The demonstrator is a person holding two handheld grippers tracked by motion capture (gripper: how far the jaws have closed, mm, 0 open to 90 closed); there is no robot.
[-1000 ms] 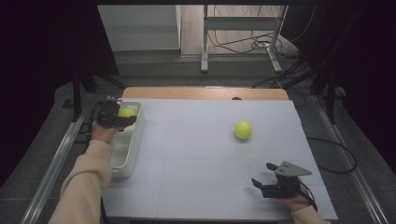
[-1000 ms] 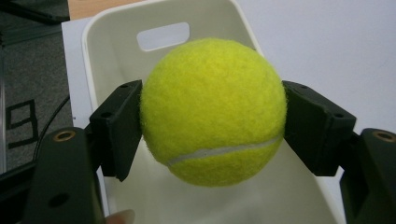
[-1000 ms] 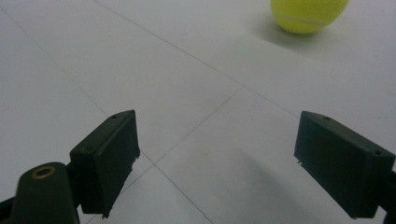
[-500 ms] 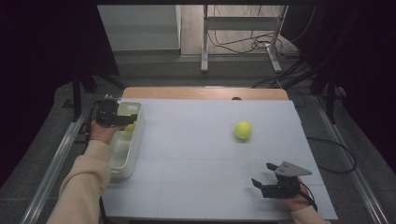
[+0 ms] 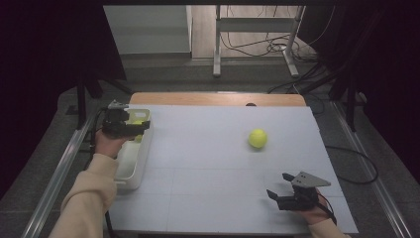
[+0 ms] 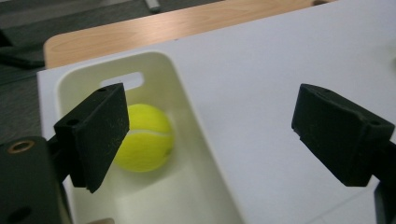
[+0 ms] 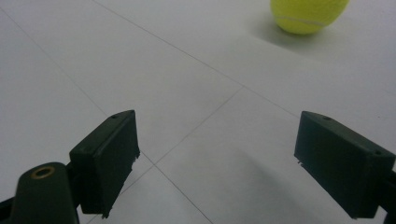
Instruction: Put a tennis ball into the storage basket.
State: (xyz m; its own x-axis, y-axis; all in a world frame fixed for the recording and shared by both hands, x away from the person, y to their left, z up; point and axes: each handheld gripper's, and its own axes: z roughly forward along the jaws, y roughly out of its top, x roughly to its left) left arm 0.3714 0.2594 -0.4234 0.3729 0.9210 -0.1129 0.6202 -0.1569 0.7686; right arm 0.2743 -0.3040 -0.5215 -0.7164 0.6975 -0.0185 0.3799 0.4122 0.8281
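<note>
A yellow tennis ball (image 6: 144, 137) lies at the far end of a white bin (image 6: 187, 88). Above it hangs my left gripper (image 6: 215, 126), open. Its jaws have just opened and nothing is between them. From the high view, that left gripper (image 5: 133, 130) hovers over the bin (image 5: 130, 166) at the table's left edge. A second tennis ball (image 5: 257, 138) rests on the white table top, right of centre. My right gripper (image 5: 279, 186) stands open and empty near the front right, pointing at that ball (image 7: 308, 14) from a distance.
A wooden strip (image 5: 218, 99) runs along the white table top's far edge. Metal rails (image 5: 64, 163) flank the table on both sides. Cables and a stand's legs (image 5: 257, 49) lie on the floor beyond.
The left gripper held a tennis ball over the bin; its jaws opened, the ball now lies in the bin, and the gripper rose slightly. The right gripper stayed put.
</note>
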